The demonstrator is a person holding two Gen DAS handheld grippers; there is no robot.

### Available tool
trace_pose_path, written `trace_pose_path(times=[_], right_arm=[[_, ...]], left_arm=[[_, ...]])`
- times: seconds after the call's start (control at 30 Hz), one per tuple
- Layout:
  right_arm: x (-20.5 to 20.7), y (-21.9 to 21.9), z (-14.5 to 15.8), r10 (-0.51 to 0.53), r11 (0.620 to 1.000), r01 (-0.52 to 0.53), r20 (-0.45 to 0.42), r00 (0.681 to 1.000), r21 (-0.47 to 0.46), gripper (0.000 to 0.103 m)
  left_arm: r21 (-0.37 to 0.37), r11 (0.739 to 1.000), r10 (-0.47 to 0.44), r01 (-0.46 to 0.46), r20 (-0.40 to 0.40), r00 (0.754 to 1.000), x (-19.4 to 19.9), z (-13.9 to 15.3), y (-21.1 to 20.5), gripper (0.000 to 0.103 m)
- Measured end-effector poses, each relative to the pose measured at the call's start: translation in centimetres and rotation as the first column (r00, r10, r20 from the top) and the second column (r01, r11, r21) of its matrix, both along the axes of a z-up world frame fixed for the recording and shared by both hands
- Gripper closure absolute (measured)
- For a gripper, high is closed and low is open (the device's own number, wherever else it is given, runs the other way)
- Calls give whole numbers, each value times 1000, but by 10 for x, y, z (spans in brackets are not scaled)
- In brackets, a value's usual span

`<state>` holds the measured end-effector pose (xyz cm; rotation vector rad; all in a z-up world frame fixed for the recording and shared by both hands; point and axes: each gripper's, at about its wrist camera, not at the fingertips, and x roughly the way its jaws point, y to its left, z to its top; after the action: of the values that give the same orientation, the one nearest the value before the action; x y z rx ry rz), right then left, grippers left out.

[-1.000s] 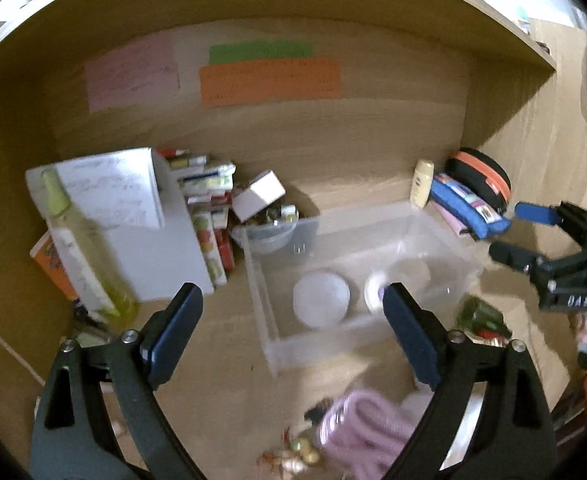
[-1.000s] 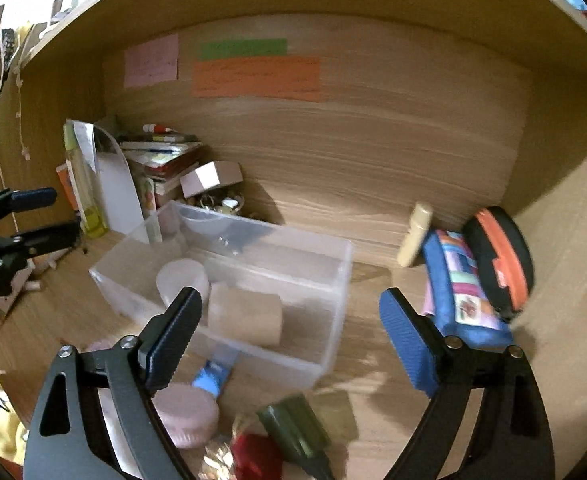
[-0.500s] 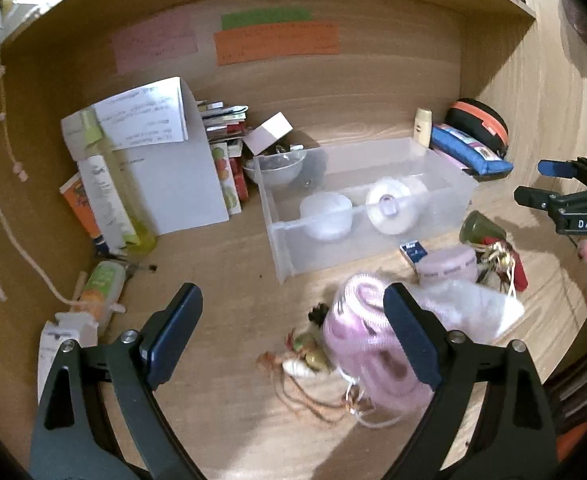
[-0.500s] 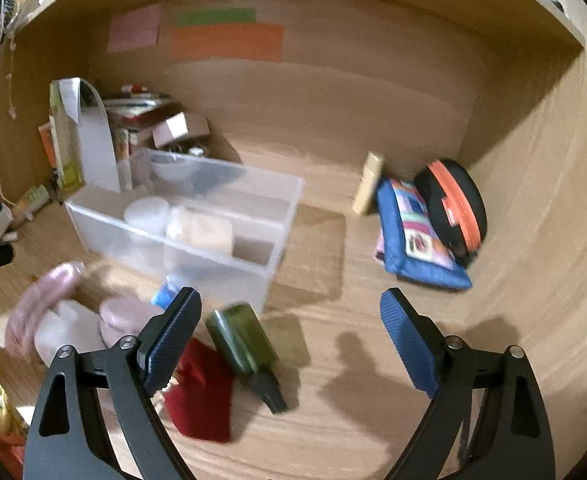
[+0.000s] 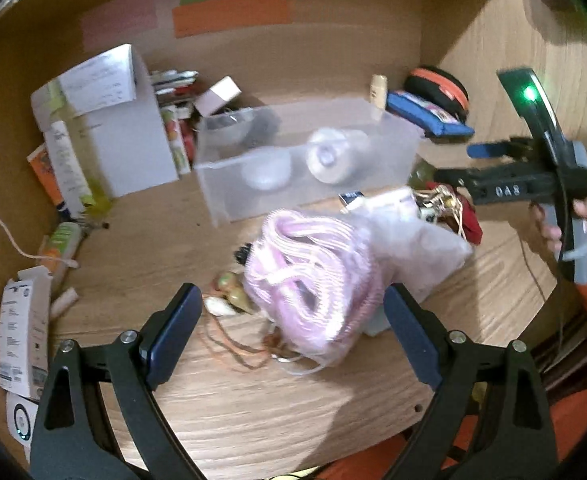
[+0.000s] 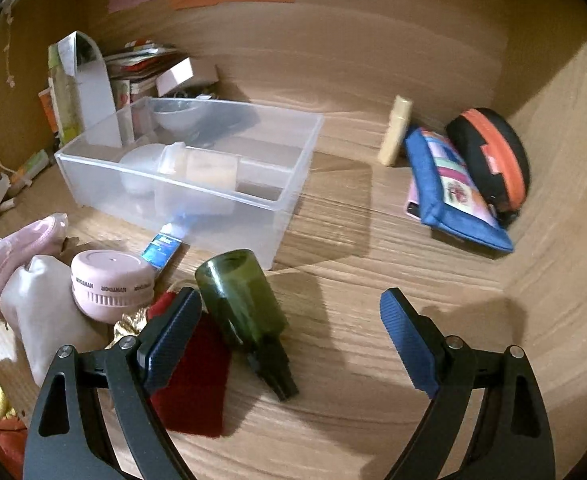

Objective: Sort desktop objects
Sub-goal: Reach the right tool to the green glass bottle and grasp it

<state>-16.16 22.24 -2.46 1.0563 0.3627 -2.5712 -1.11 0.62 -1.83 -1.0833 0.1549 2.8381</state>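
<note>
A clear plastic bin (image 5: pixel 229 200) (image 6: pixel 293 184) stands on the wooden desk and holds a white jar (image 5: pixel 265 170) and a tape roll (image 5: pixel 327 158). My left gripper (image 5: pixel 293 332) is open, low over a bundle of pink cord (image 5: pixel 313 268) beside a white pouch (image 5: pixel 417 236). My right gripper (image 6: pixel 291 328) is open above a green bottle (image 6: pixel 241 300) lying on its side; it also shows in the left wrist view (image 5: pixel 489 162). A pink round case (image 6: pixel 111 284) and a red pouch (image 6: pixel 197 384) lie near the bottle.
A blue pouch (image 6: pixel 453 188), a black-and-orange case (image 6: pixel 493 152) and a cream tube (image 6: pixel 395 130) sit at the back right. A white box (image 5: pixel 121 120), books (image 5: pixel 177 120) and a yellow-green bottle (image 5: pixel 69 164) stand at the back left. Small cartons (image 5: pixel 25 336) lie at the left edge.
Both grippers have pulled back from the bin and dropped lower. The left now hangs over the pink cord, the right over the green bottle. Both stay open.
</note>
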Motion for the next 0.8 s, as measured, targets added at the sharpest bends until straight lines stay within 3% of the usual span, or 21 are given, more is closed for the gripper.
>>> trace_pose_path(times=[0.2, 0.37, 0.43, 0.5, 0.67, 0.8], right_arm=[[-12, -5, -6, 45, 999, -44, 39, 998, -27, 14], [-24, -10, -13, 82, 996, -79, 83, 993, -44, 15], [-27, -12, -16, 100, 994, -95, 98, 990, -48, 20], [-28, -12, -17, 108, 993, -103, 106, 988, -58, 31], [-32, -10, -19, 120, 991, -111, 125, 985, -78, 37], [-34, -10, -21, 130, 989, -117, 141, 981, -93, 39]], left_arm=[[-33, 999, 37, -36, 42, 998, -13, -21, 8, 10], [-1, 996, 87, -88, 50, 995, -20, -27, -5, 10], [1, 994, 106, -106, 37, 994, -19, -24, -10, 11], [-5, 993, 120, -119, 16, 993, -18, -19, -14, 13], [0, 990, 138, -138, -19, 990, -27, -7, -26, 16], [-19, 997, 78, -79, -22, 997, -42, -2, -22, 16]])
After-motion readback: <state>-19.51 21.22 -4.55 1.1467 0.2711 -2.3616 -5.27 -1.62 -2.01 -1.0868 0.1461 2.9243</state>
